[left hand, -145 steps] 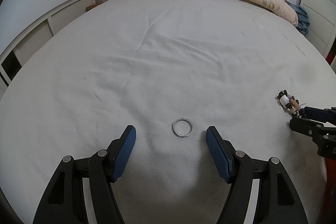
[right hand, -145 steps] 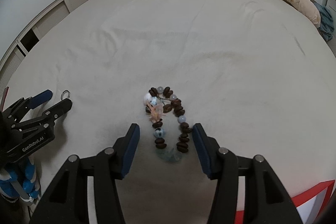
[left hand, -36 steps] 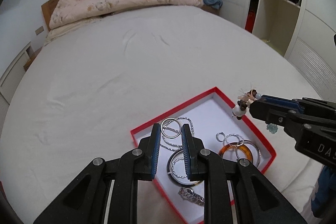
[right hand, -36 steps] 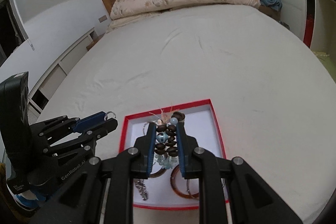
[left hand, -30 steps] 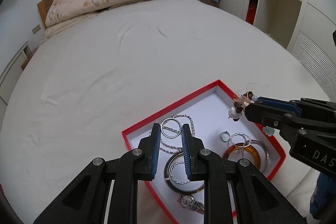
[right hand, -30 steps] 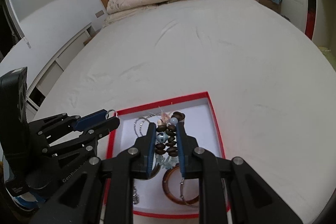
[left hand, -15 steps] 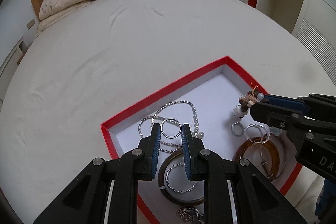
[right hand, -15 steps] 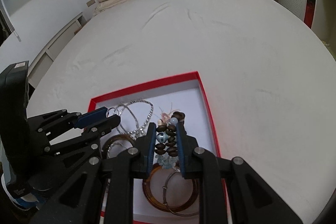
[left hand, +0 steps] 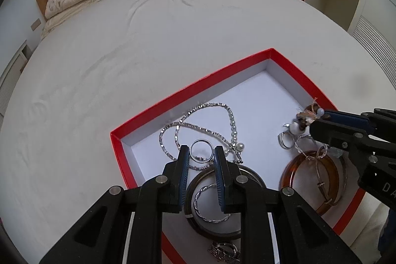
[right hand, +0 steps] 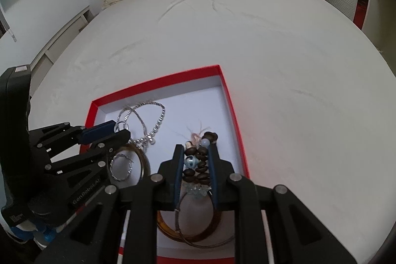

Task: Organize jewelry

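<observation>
The left gripper [left hand: 201, 160] and the right gripper [right hand: 196, 160] were matte black linkages with silver round screws, ribbed blue finger pads [left hand: 183, 175], and white lettering.

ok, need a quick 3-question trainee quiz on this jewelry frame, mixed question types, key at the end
1. True or false: the left gripper is shut on a silver ring above the red jewelry box.
2. Multiple choice: what does the right gripper hold? A) an amber bangle B) a brown beaded bracelet C) a wristwatch
3. Fill in: the silver chain necklace lies ___ the box.

Key
1. True. The ring sits clamped between the blue pads.
2. B. The brown beaded bracelet is pinched between the fingers; the amber bangle already lies on the box floor.
3. Inside, near the box's far-left corner in the right wrist view.
</observation>
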A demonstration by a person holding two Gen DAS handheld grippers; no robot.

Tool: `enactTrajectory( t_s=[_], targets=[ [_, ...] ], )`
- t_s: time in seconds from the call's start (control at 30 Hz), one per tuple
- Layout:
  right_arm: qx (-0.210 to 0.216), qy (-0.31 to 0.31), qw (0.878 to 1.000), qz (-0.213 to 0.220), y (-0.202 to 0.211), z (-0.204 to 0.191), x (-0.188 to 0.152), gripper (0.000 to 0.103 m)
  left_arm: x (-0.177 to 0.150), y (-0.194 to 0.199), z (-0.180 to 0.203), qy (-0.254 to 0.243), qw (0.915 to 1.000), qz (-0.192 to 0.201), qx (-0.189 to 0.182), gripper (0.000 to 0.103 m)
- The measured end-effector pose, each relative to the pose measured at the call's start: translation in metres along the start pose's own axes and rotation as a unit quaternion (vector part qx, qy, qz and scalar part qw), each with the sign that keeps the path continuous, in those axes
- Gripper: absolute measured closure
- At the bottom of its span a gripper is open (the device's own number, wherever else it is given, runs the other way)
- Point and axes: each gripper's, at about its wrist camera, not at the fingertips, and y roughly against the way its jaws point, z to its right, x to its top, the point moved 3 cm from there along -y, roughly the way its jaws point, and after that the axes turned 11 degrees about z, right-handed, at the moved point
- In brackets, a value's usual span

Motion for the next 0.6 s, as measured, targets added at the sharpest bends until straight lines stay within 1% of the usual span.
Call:
enactTrajectory(
  t_s=[0.23, 0.33, 0.37, 0.4, 0.57, 0.6],
  targets=[
    [-0.013, 0.003, 1.000, -0.006, 0.005, 0.004, -0.007, 0.084, -0.001, -0.004, 0.000, 0.004, 0.9999, -0.008, 0.004, 0.083],
    [-0.016, 0.003, 1.000, -0.005, 0.010, 0.005, -0.008, 0.078, 0.002, -0.003, 0.000, 0.004, 1.0000, -0.008, 0.002, 0.082],
    [-0.016, 0.003, 1.000, -0.004, 0.012, 0.005, -0.008, 0.075, 0.002, -0.001, 0.001, 0.004, 1.0000, -0.007, 0.001, 0.080],
    [-0.017, 0.003, 1.000, -0.001, 0.015, 0.004, -0.008, 0.073, 0.003, 0.000, 0.001, 0.005, 1.0000, -0.006, 0.000, 0.076],
    [-0.021, 0.013, 1.000, 0.011, 0.032, -0.003, -0.005, 0.073, 0.008, 0.016, 0.002, 0.008, 0.9999, 0.008, -0.001, 0.071],
    [-0.022, 0.014, 1.000, 0.013, 0.035, -0.005, -0.004, 0.073, 0.010, 0.023, 0.002, 0.009, 0.9999, 0.013, -0.002, 0.068]
  ],
)
